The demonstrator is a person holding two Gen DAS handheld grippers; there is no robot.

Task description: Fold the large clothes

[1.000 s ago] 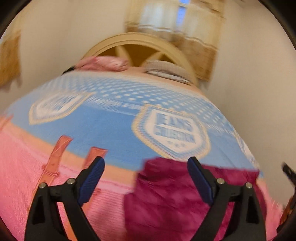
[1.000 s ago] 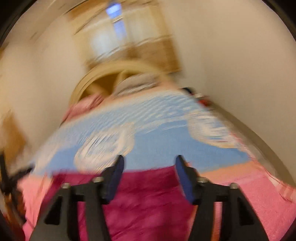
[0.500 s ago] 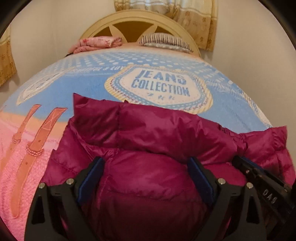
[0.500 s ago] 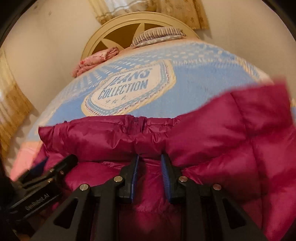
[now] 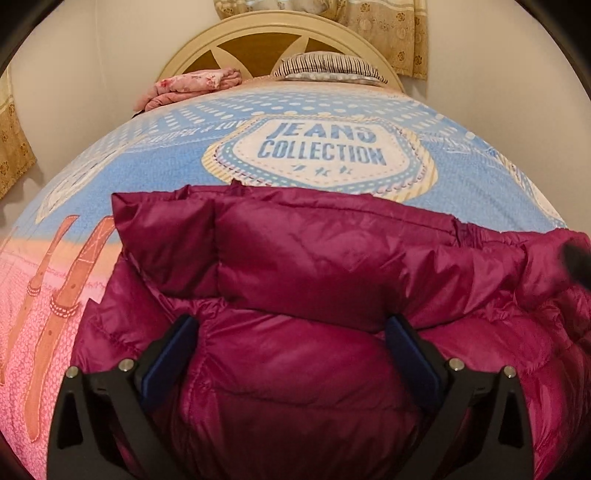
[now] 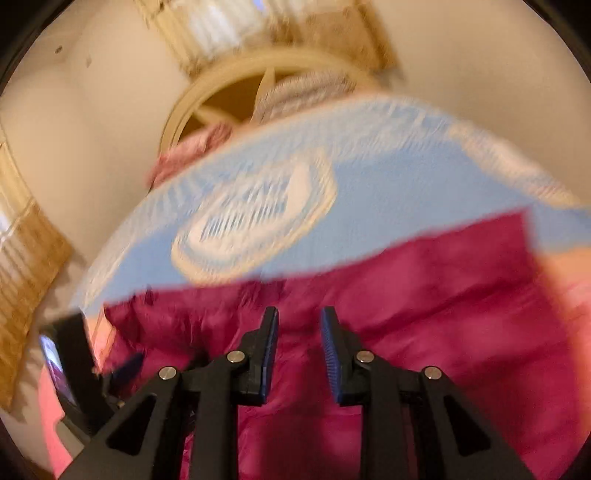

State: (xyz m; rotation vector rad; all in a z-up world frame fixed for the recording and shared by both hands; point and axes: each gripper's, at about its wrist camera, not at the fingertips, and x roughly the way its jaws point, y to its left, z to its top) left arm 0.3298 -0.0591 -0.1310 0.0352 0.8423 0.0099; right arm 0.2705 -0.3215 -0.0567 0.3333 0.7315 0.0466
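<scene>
Both wrist views close above the jacket [image 5: 295,280], facing the headboard [image 5: 280,40].

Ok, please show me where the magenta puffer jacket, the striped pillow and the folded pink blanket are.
magenta puffer jacket [image 5: 314,266]: left wrist view, on its folded-over upper panel.
striped pillow [image 5: 328,66]: left wrist view, on its striped top, by the headboard.
folded pink blanket [image 5: 192,85]: left wrist view, on its floral top layer.

The jacket [image 5: 314,295] lies on the bed [image 5: 166,173], at the near end. Behind it is a badge [image 5: 321,151] on the cover. Far back, a pillow [image 5: 328,68] leans on the headboard [image 5: 258,33], with a folded blanket [image 5: 188,86] to its left.
</scene>
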